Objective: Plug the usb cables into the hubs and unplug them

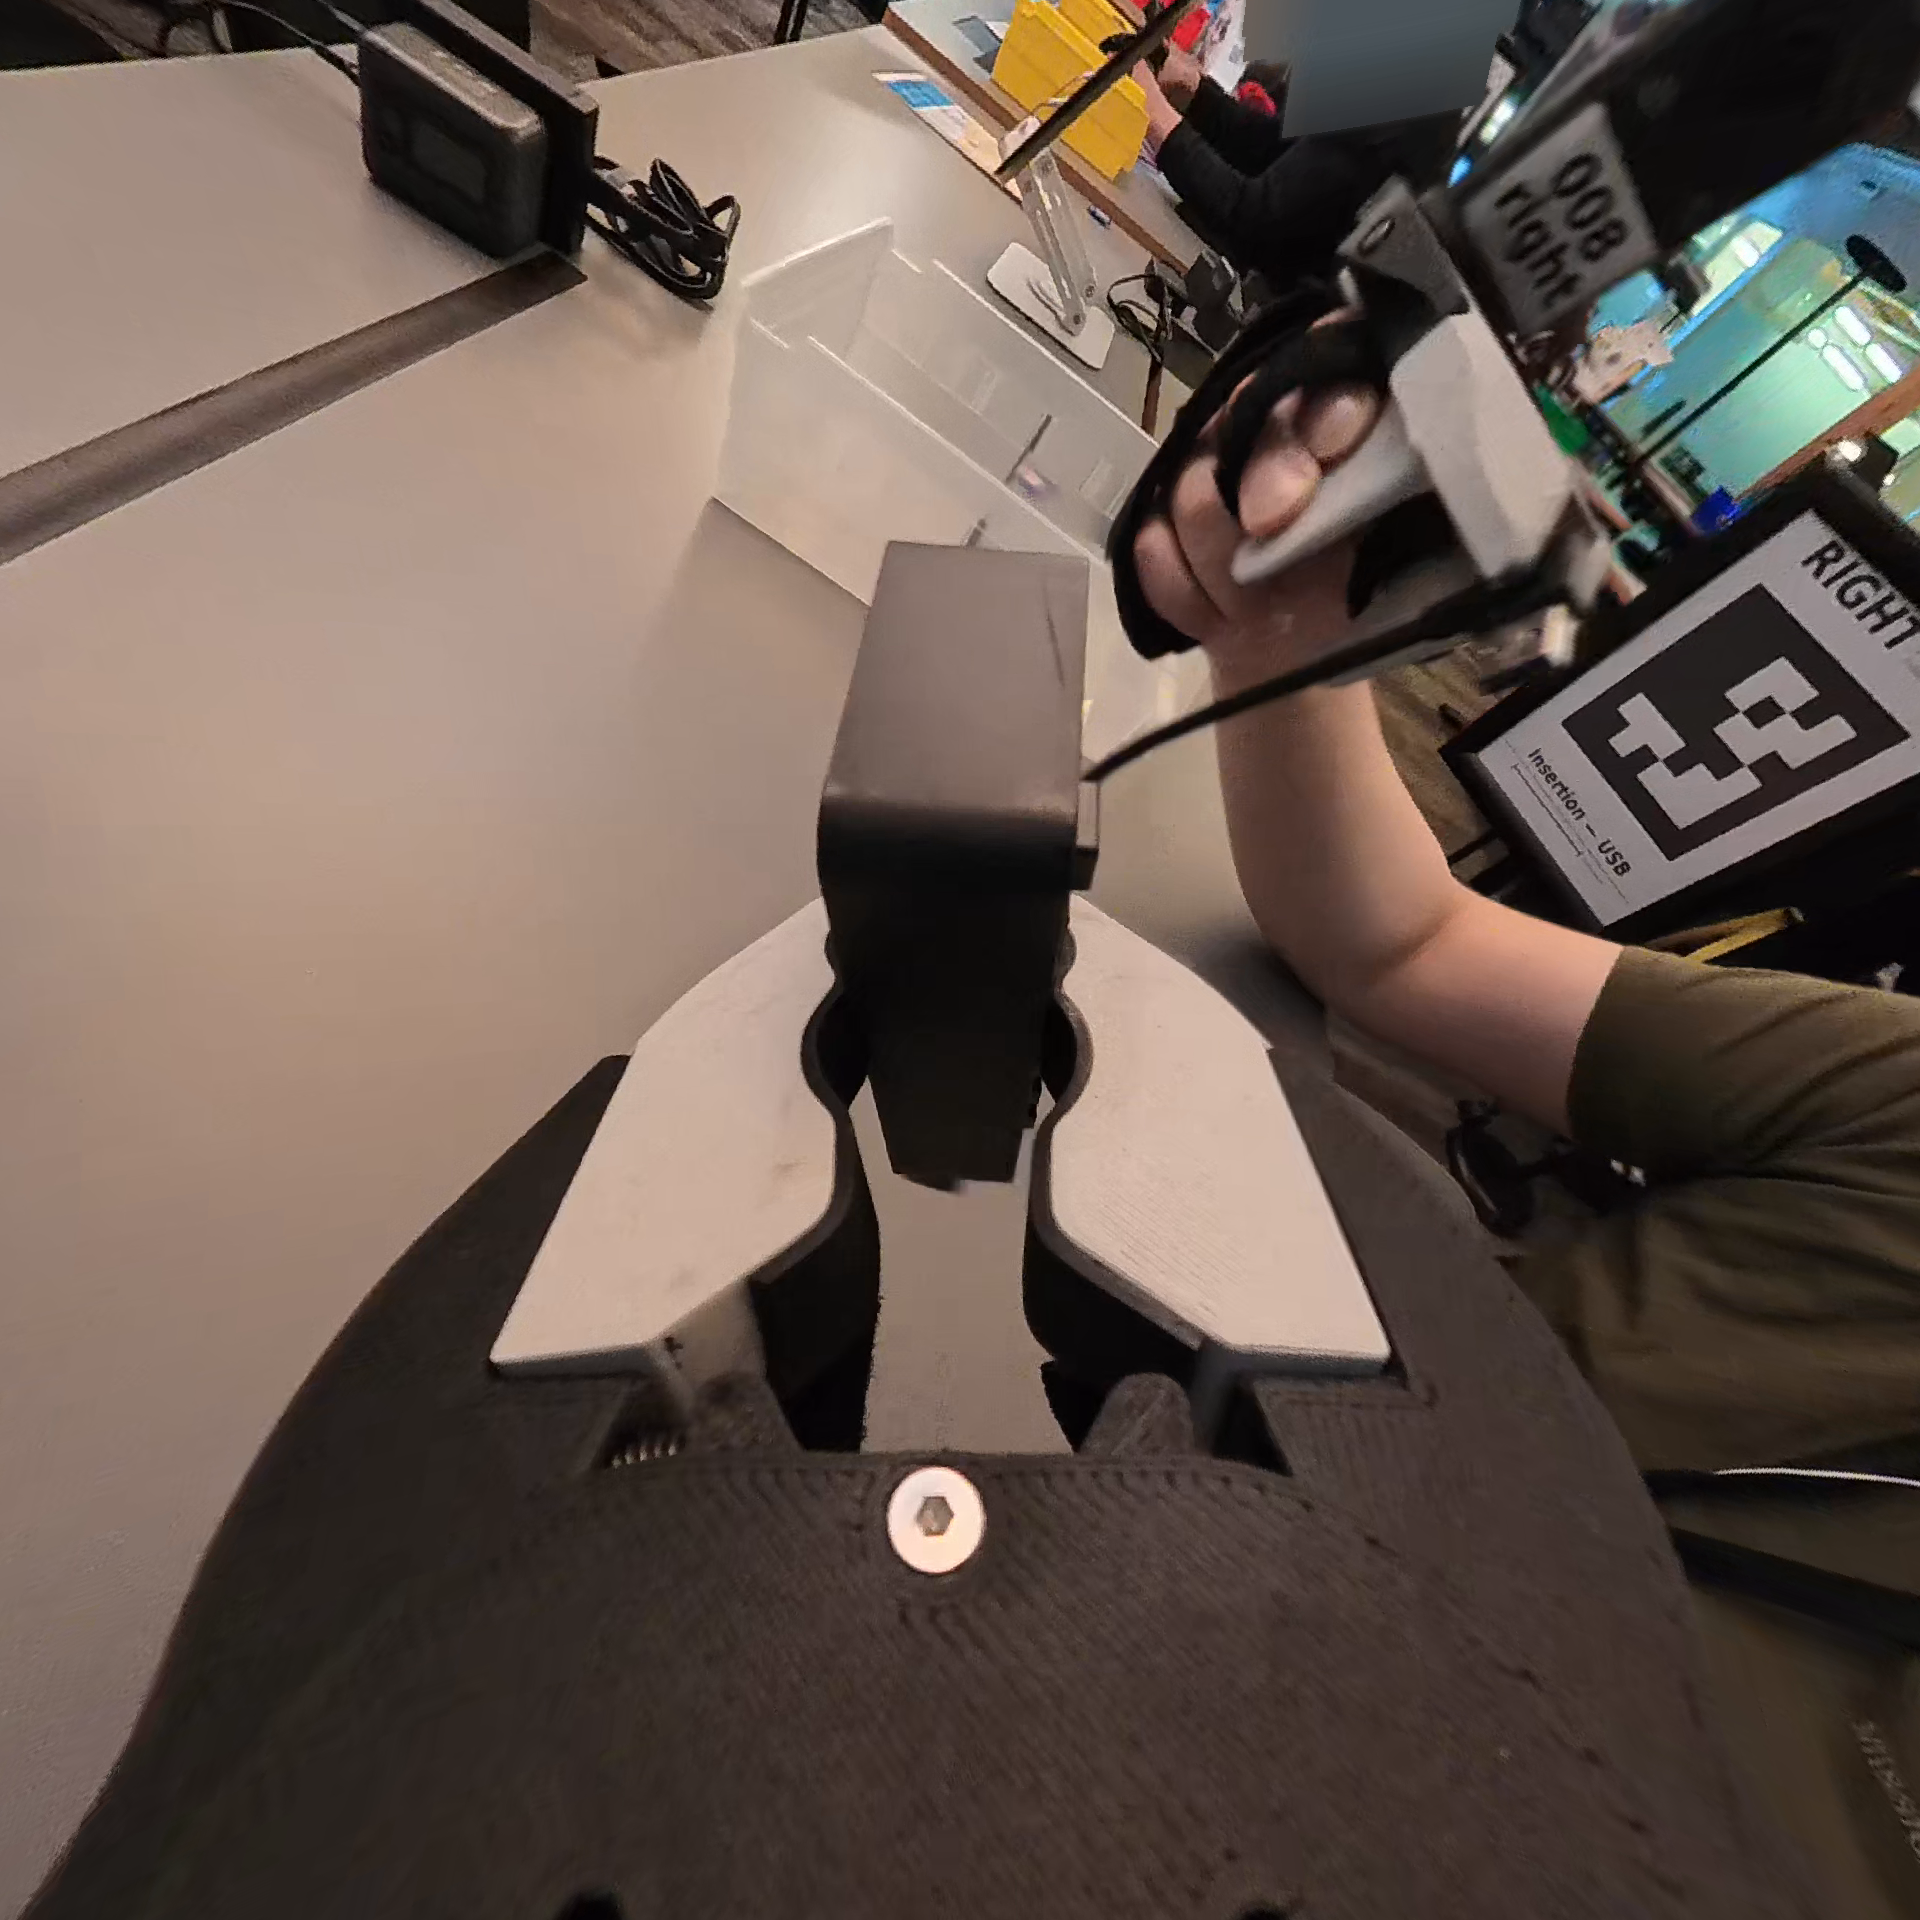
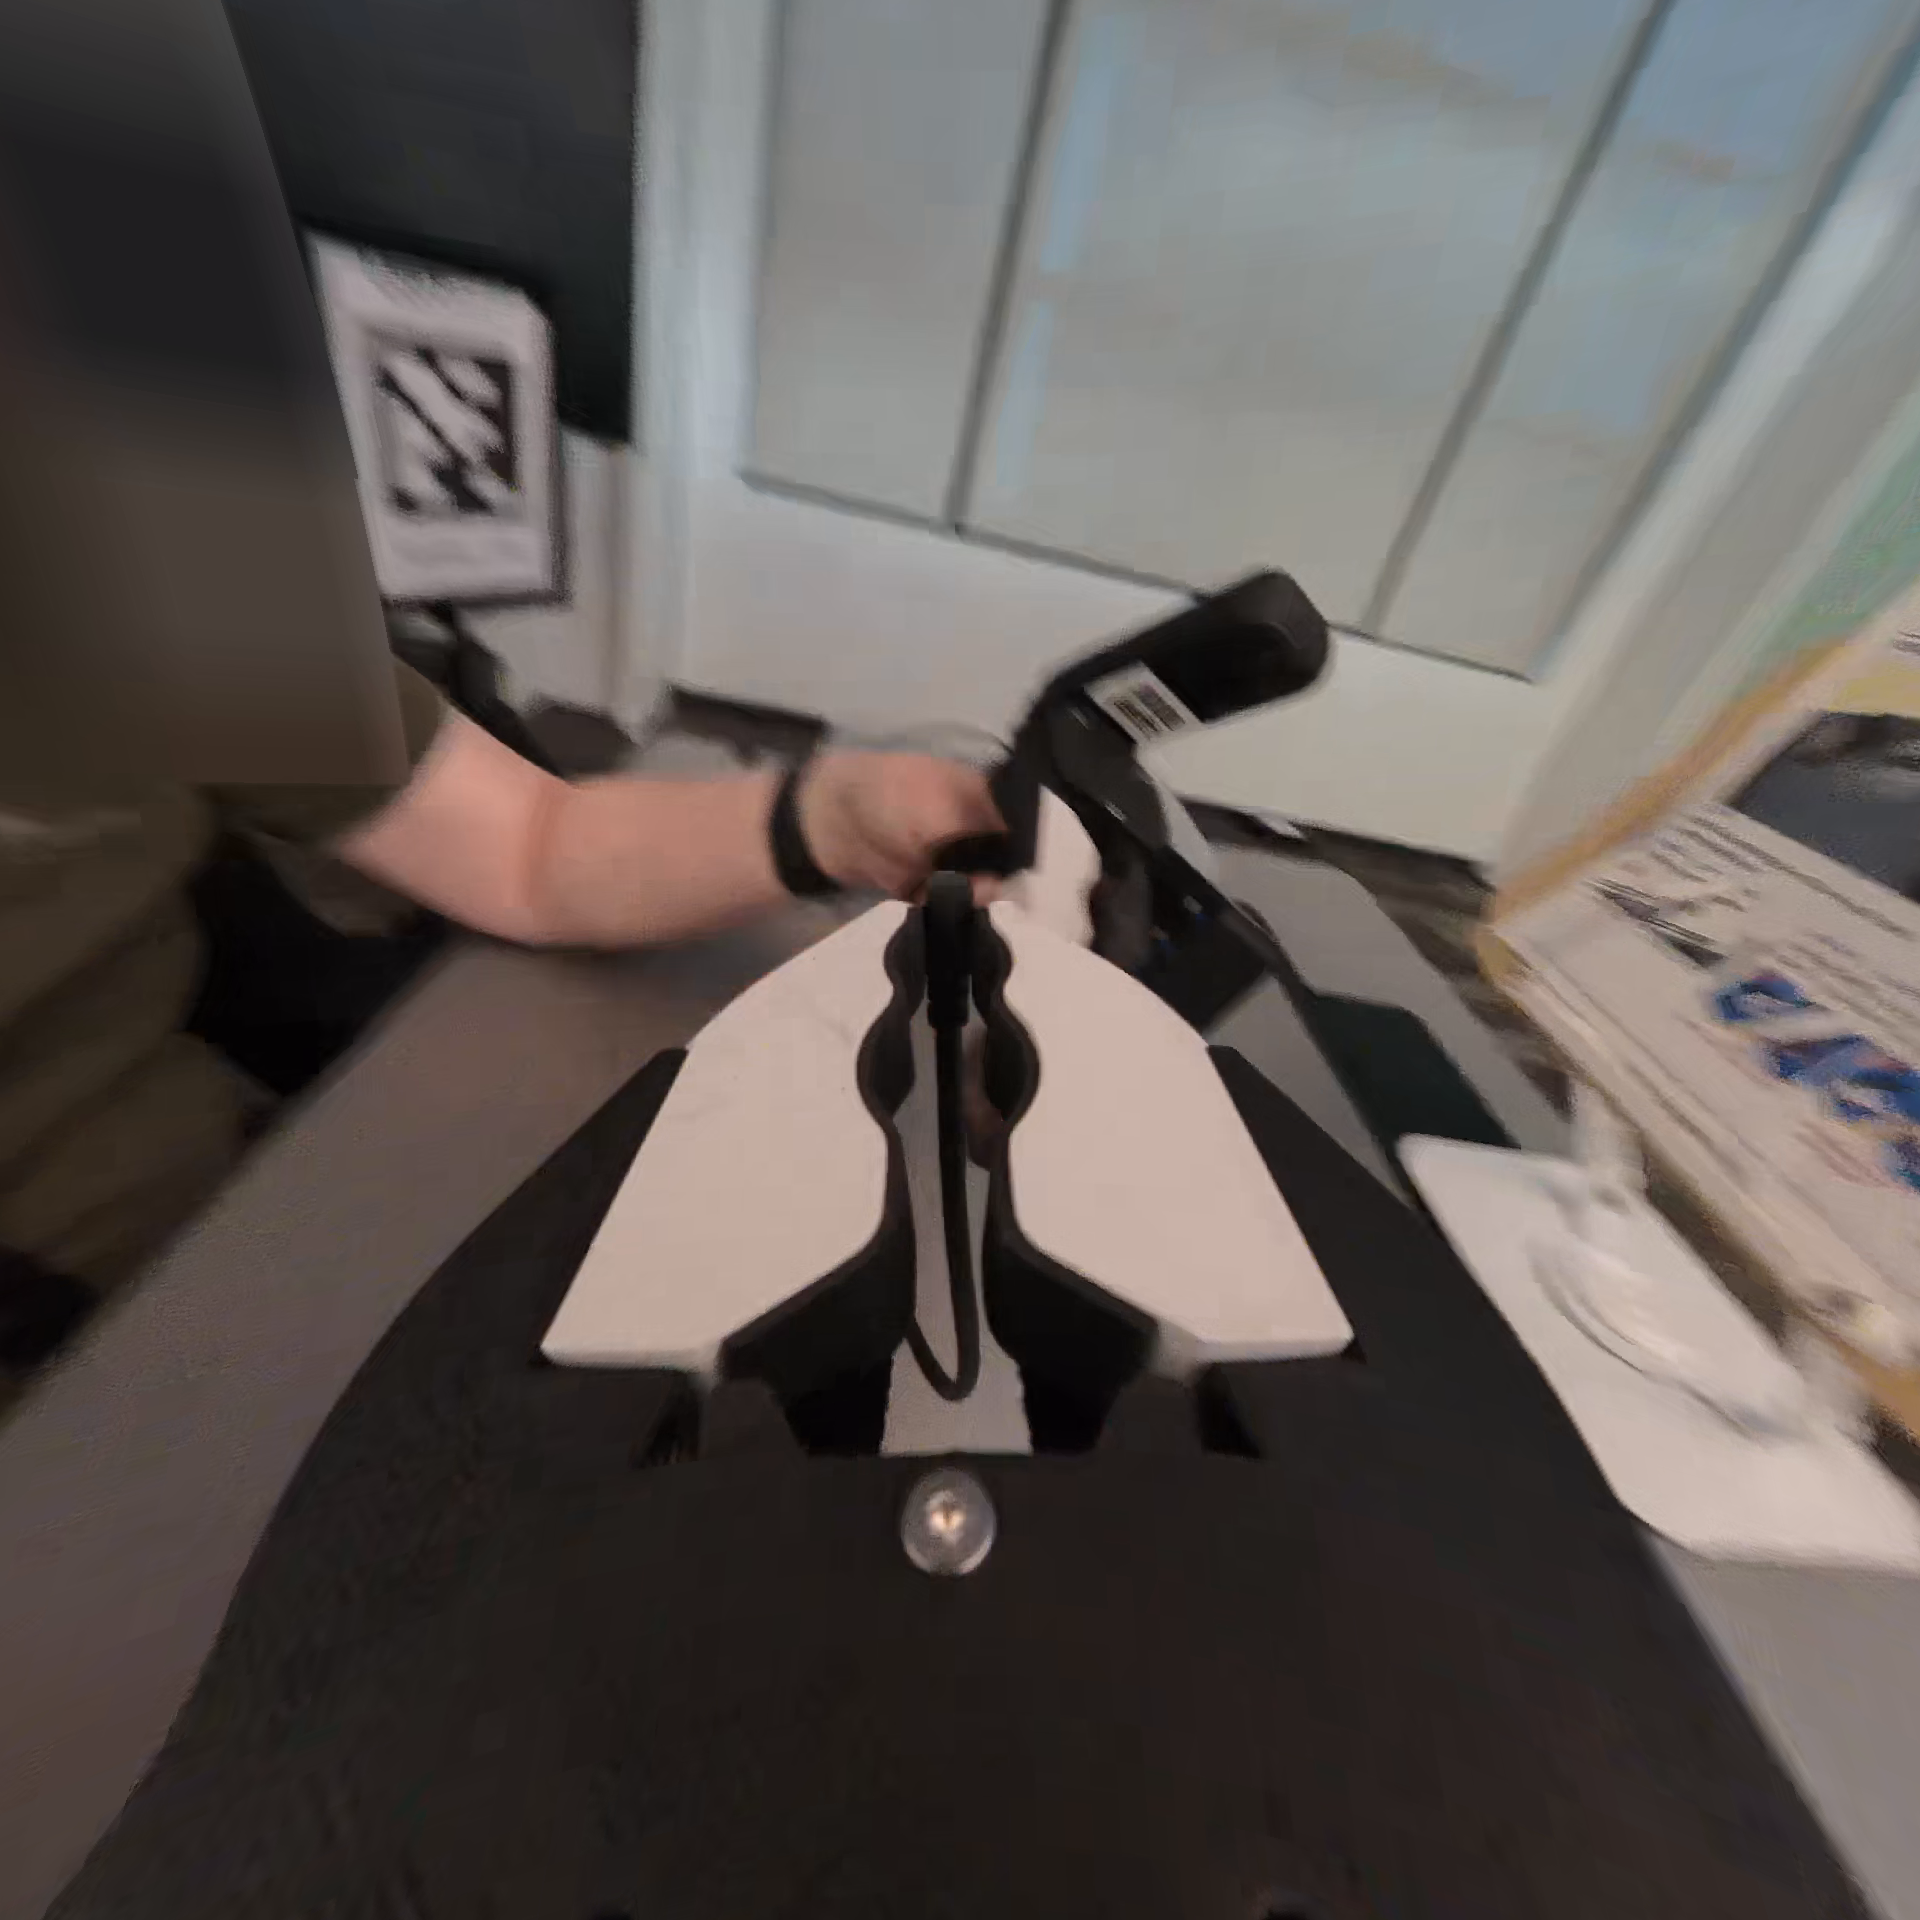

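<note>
In the left wrist view my left gripper (image 1: 951,935) is shut on a black box-shaped hub (image 1: 961,707) and holds it tilted above the grey table (image 1: 364,779). A thin black cable (image 1: 1226,707) runs from the hub's right side up to my right gripper (image 1: 1496,613), held in a hand at the upper right. In the blurred right wrist view my right gripper (image 2: 948,925) is shut on the black USB plug (image 2: 948,909). Its cable (image 2: 954,1195) hangs back between the fingers. The left gripper (image 2: 1101,821) and the hub (image 2: 1195,914) are just beyond the plug.
A second black box with coiled cables (image 1: 457,135) sits at the back left. A clear plastic stand (image 1: 883,364) is behind the hub. A black-and-white marker sign (image 1: 1704,727) stands on the right. A person's forearm (image 1: 1382,862) rests on the table edge. A white stand base (image 2: 1621,1351) lies to the right. Spacing between my two grippers at the tips: around 11 centimetres.
</note>
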The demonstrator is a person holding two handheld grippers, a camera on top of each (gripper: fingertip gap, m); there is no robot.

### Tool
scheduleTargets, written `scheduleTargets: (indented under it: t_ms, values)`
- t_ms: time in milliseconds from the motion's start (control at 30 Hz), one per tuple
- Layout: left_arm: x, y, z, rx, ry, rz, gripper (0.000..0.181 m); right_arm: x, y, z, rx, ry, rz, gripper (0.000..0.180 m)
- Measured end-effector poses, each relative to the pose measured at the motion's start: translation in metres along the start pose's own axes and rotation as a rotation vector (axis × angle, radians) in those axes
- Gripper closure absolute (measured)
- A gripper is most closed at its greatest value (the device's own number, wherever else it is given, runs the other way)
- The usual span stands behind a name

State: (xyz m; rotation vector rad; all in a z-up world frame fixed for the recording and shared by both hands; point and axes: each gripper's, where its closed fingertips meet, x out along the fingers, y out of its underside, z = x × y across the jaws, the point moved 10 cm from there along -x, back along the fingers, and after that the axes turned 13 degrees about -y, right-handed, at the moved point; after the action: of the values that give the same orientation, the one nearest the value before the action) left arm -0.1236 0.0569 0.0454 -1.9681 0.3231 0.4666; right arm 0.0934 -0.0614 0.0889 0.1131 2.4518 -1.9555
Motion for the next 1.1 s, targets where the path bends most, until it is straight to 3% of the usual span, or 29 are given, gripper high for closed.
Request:
scheduleTargets:
  t_ms: [233, 433, 1100]
  values:
    - [0.007, 0.002, -0.01, 0.016, -0.097, 0.048, 0.152, 0.048, -0.002, 0.018, -0.439, 0.334, 0.53, 0.171]
    - [0.011, 0.002, -0.015, 0.014, -0.097, 0.05, 0.152, 0.078, 0.017, 0.026, -0.69, 0.41, 0.89, 0.171]
    - [0.013, 0.003, -0.019, 0.081, -0.151, 0.045, 0.152, 0.079, 0.024, 0.021, -0.664, 0.423, 0.972, 0.171]
